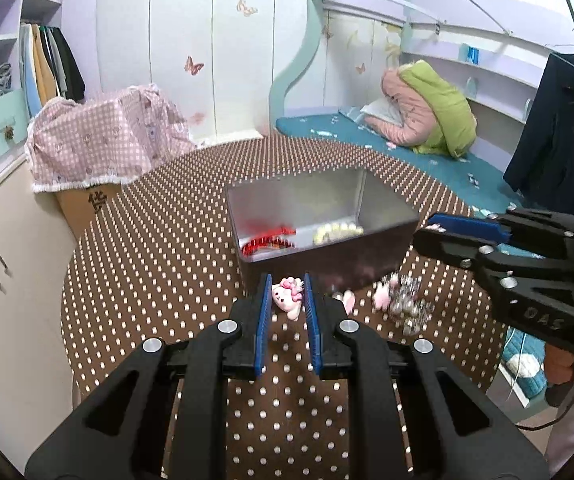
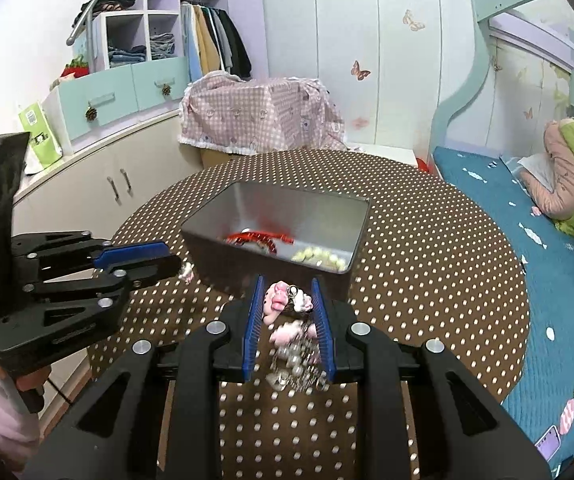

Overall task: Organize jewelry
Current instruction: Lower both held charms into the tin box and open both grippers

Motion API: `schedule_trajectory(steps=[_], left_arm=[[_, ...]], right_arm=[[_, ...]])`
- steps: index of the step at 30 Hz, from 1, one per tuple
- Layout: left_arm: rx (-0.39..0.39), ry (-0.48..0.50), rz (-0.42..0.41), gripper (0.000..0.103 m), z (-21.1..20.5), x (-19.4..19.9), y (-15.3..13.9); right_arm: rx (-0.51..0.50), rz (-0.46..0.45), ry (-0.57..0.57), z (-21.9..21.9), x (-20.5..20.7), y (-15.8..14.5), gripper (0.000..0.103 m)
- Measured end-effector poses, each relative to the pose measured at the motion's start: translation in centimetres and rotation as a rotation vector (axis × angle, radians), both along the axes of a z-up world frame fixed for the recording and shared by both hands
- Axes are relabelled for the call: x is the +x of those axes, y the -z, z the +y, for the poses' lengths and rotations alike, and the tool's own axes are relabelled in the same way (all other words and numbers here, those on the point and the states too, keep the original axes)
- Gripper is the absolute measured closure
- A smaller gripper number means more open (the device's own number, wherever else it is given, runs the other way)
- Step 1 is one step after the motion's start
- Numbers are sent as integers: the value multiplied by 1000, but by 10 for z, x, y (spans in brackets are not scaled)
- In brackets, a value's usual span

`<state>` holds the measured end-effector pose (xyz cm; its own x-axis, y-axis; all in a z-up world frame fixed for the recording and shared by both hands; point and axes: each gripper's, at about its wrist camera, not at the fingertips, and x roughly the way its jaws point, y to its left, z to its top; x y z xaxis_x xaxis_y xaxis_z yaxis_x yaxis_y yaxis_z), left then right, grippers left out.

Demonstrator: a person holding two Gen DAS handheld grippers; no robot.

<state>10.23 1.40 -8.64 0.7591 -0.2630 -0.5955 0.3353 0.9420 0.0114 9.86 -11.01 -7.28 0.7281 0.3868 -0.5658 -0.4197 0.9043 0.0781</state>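
My left gripper (image 1: 287,280) is shut on a pink-and-white cat charm (image 1: 287,298), held just above the dotted table (image 1: 159,240) in front of a metal tin (image 1: 319,196). The tin holds a red piece (image 1: 267,240) and pale yellow beads (image 1: 337,232). In the right wrist view my right gripper (image 2: 287,280) is shut on a pink charm (image 2: 281,300). A blurred chain with pink and silver beads (image 2: 295,360) dangles below its pads. The same tin (image 2: 271,204) lies just ahead. The left gripper (image 2: 171,264) shows at the left, a pink-white bit at its tip.
The round table carries a brown cloth with white dots (image 2: 427,260). A box under pink checked fabric (image 1: 99,140) stands behind it. Low cabinets (image 1: 3,240) run along the left and a bed with a teal cover (image 2: 547,280) lies to the right. A person's hand (image 1: 563,364) grips the right handle.
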Motion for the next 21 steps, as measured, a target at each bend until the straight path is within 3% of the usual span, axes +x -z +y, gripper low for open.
schedule_trajectory(steps=[9, 21], left_arm=[[-44, 10, -58, 87, -7, 24, -28], [-35, 15, 12, 77, -16, 56, -9]], right_arm=[[22, 3, 7, 6, 24, -8, 80], [36, 38, 47, -2, 31, -3, 68]])
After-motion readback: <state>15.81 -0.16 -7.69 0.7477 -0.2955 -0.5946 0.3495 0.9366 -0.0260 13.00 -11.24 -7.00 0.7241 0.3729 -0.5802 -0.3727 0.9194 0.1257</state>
